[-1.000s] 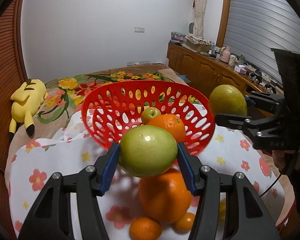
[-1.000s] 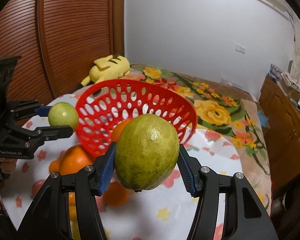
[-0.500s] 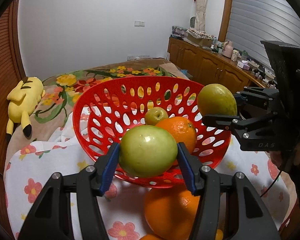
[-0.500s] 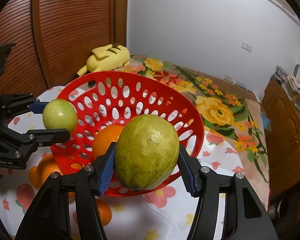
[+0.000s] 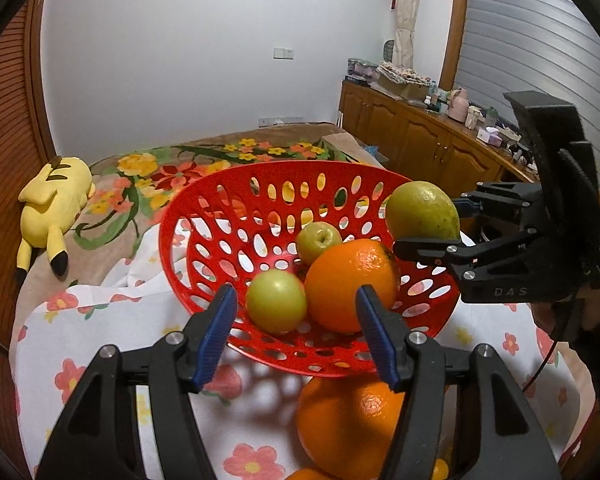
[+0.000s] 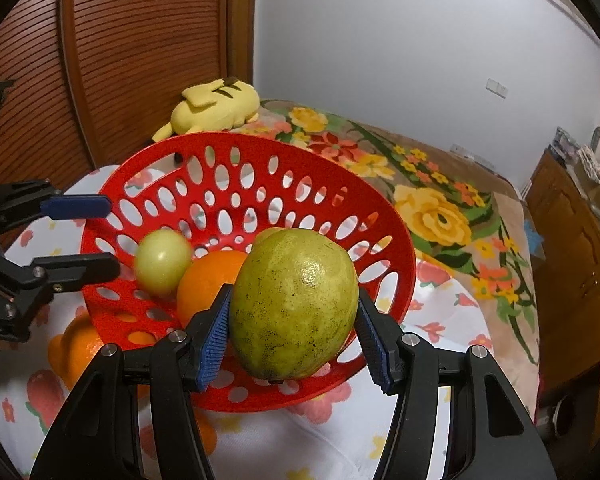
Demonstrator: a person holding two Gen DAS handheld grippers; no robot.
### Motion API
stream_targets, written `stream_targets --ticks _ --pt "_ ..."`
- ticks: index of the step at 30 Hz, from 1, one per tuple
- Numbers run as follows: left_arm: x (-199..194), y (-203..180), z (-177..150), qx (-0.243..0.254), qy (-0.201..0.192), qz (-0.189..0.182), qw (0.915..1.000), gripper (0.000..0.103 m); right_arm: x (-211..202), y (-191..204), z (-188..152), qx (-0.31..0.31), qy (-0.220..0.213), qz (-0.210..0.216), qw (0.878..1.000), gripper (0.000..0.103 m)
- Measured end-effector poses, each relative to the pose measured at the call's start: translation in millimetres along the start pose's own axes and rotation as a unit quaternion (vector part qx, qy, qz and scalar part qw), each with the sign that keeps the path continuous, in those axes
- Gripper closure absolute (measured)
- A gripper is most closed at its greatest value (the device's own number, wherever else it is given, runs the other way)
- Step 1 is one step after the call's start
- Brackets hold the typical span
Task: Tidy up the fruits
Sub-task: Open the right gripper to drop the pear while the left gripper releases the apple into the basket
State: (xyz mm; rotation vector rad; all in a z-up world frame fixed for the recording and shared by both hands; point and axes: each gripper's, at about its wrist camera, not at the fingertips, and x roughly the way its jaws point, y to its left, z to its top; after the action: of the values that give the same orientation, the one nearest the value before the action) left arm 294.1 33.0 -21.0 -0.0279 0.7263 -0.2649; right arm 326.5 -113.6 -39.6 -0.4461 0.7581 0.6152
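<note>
Red plastic, pierced with oval holes, forms the basket (image 5: 220,216) that sits on a white cloth (image 5: 100,328) printed with flowers. Inside it lie an orange (image 5: 350,284), a small green apple (image 5: 318,240) behind it, and a pale green fruit (image 5: 276,300) just left of the orange. That green fruit is blurred in the right wrist view, and it sits in the bowl clear of the left gripper (image 5: 296,328). The left gripper's jaws have just been opening; they now stand spread with nothing pressed between the blue pads, the fruit lying beyond them in the basket.

At the basket's right rim the right gripper (image 6: 294,316) pinches a large speckled green guava (image 6: 296,304), both pads pressed against its sides. The guava hangs over the near right part of the basket, above the orange.

On the cloth near the basket's near edge lies another big orange (image 5: 348,420), partly under the rim, with smaller orange fruit at the bottom edge of the left view.

Far left, a yellow plush toy (image 5: 54,204) lies on a flowered blanket (image 5: 148,176). Wooden cabinets (image 5: 420,140) run along the far right.
</note>
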Motion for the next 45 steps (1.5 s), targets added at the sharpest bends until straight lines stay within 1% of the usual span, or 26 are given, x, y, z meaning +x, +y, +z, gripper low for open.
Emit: stream_targets --ticks 12,14,16,24,36,45 --pt "-11.8 9.6 -5.2 -0.014 -0.010 0.005 0.9998 0.042 7.9 -2.3 1.7 0.003 0.005 -0.004 1.000 0.043" --pt "-12.5 9.9 -5.7 -0.014 -0.011 0.005 0.9998 0.041 5.7 -2.9 3.1 0.008 -0.004 -0.011 1.000 0.040" --pt "-13.6 9.9 -6.5 -0.015 -0.011 0.005 0.9998 0.041 2.3 -6.1 5.4 0.018 -0.015 -0.007 1.000 0.040" --pt "-24.0 7.7 -8.6 -0.015 -0.018 0.005 0.9997 0.041 -8.4 -6.1 3.5 0.025 -0.022 -0.010 0.999 0.040" --pt "-59.0 -5.8 -15.2 -0.007 -0.038 0.007 0.9992 0.041 -50.8 6.1 -4.5 0.031 -0.046 -0.014 0.998 0.040" --pt "-96.4 -24.3 -19.8 0.010 -0.061 0.006 0.9981 0.038 -90.7 22.3 -21.6 0.038 -0.067 -0.017 0.997 0.038"
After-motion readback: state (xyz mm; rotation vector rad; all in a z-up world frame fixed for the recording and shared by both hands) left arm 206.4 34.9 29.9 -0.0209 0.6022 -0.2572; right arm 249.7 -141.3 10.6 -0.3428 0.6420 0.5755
